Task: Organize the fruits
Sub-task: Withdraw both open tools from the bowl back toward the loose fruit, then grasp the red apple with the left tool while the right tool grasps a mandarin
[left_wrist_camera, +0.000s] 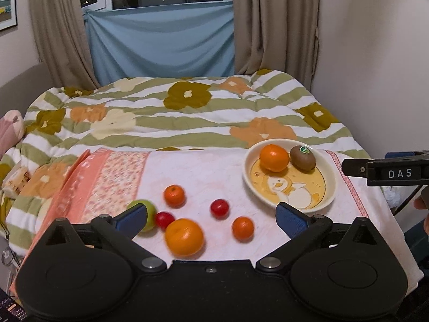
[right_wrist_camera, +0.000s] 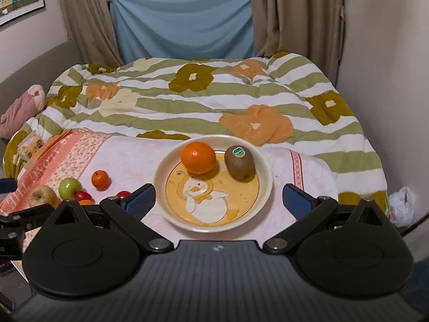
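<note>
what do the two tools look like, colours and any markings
Both the left tool and the right tool are matte black with rounded hinge housings, silver pivot bolts and blue textured fingertips. Seen from the left camera, the right tool's side carries white letters "DAS".

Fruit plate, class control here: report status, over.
Both grippers, left and right, open, empty. Plate holds orange and kiwi. Loose big orange nearest left; path clear.
</note>
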Demonstrator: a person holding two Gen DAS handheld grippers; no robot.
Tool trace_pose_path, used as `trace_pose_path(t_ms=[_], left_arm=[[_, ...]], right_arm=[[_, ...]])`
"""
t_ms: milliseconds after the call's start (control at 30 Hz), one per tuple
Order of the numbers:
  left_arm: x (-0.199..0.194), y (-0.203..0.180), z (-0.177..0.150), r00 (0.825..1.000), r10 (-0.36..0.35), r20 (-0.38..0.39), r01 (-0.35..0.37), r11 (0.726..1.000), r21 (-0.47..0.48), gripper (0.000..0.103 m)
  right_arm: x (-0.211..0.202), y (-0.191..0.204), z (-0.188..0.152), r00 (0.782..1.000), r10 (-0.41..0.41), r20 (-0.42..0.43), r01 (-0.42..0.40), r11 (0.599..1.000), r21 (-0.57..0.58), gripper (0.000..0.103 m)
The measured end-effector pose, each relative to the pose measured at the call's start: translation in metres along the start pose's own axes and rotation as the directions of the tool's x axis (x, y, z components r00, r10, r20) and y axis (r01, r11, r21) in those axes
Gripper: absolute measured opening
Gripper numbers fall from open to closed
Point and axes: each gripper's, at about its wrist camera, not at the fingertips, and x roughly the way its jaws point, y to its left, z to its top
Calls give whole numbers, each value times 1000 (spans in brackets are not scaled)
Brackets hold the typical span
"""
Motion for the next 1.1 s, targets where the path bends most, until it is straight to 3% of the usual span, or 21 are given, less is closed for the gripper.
trace_pose_path(t_ms=[167,500,867,1100], left_arm=[[-17,26,-11,999,32,28,-34,999,43,103],[-6,81,-33,1000,19,18,-21,995,95,103],[34,137,-60,1000,-8,9,6,988,156,103],[70,154,-74,999,-40,-17,43,980,193,103]], right_arm=[[-12,25,-12,1000,-17,3,17,999,46,103],[-18,94,-41,1000,-19,11,18,998,58,103],[17,162,-68,1000,-29,-2,29,995,96,103],[50,193,-78,1000,-25,-15,26,996,89,103]])
